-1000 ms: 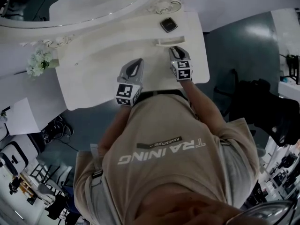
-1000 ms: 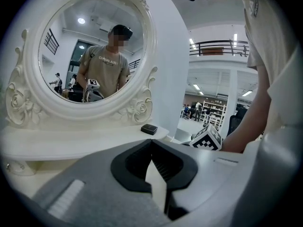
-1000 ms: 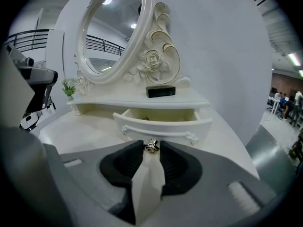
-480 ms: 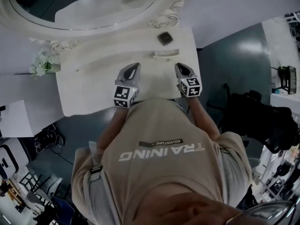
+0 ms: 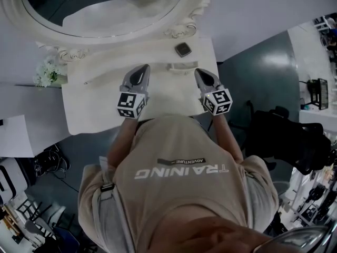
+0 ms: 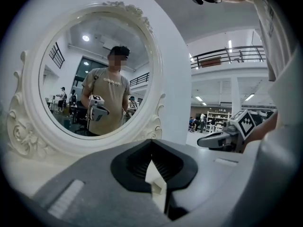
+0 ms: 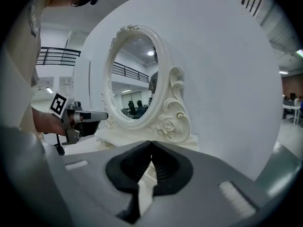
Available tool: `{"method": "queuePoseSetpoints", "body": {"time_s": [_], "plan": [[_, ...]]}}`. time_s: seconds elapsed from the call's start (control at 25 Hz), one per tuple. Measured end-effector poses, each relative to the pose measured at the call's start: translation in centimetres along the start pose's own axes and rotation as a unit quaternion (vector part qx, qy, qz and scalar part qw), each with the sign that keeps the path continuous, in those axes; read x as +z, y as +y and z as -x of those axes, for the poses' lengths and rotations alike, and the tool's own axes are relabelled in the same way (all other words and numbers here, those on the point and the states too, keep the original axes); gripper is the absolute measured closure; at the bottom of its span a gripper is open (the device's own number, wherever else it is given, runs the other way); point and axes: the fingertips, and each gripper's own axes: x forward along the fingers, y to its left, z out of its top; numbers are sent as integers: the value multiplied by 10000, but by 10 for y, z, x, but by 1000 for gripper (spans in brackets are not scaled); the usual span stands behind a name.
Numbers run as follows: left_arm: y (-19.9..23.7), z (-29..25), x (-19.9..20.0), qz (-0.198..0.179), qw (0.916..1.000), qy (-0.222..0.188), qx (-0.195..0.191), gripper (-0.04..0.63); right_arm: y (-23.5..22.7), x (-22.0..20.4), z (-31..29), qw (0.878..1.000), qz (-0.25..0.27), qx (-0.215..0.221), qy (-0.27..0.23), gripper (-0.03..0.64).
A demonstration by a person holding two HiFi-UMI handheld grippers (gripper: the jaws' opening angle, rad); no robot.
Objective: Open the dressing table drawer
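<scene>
Both grippers hang above the white dressing table (image 5: pixel 89 107), pointing toward the oval mirror (image 5: pixel 105 15) at its far side. The left gripper (image 5: pixel 141 70) has its jaws pressed together on nothing. The right gripper (image 5: pixel 200 73), well apart to its right, has just been closing its jaws, which now meet empty (tips touching). The drawer shows in no view; the person's shirt (image 5: pixel 179 162) covers the table's near edge.

Drawer front hidden under tabletop (image 5: pixel 92 101); mirror (image 5: pixel 100 12) cut by top edge.
</scene>
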Motion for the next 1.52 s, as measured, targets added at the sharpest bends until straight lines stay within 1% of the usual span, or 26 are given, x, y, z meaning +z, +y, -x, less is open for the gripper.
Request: {"method": "queuePoseSetpoints", "body": {"time_s": [0.08,0.16,0.28,0.48,0.6,0.68,0.76,0.88,1.08,1.28,1.52], "plan": [[7,1,13,-89,9999,-91,51,589,6,19,-3,9998,131,116,-126,613],[11,1,21,-160,9997,-181,95,589,9,32,-6,9995,157,185,-205,614],[12,4,25,-149,9995,-224,166,589,14,47,-5,9991,252,199,-271,614],[11,6,38,-277,9990,-292,189,589,29,70,-10,9943,912,254,-488,614],[12,11,49,-477,9980,-352,221,589,36,81,-10,9928,890,261,-761,613],[12,15,53,-617,9971,-387,241,589,35,89,-9,9912,824,169,-1018,614],[11,21,49,-641,9970,-349,241,589,35,91,-5,9901,810,70,-1147,614],[13,25,45,-586,9974,-313,261,589,37,91,-6,9903,828,93,-1112,614],[17,24,42,-510,9977,-307,322,589,43,86,-15,9913,850,334,-944,614],[19,26,31,-276,9991,-172,284,589,47,73,-18,9929,787,454,-766,614],[31,29,28,-228,9987,-193,404,589,46,73,-22,9926,814,519,-740,614]]}}
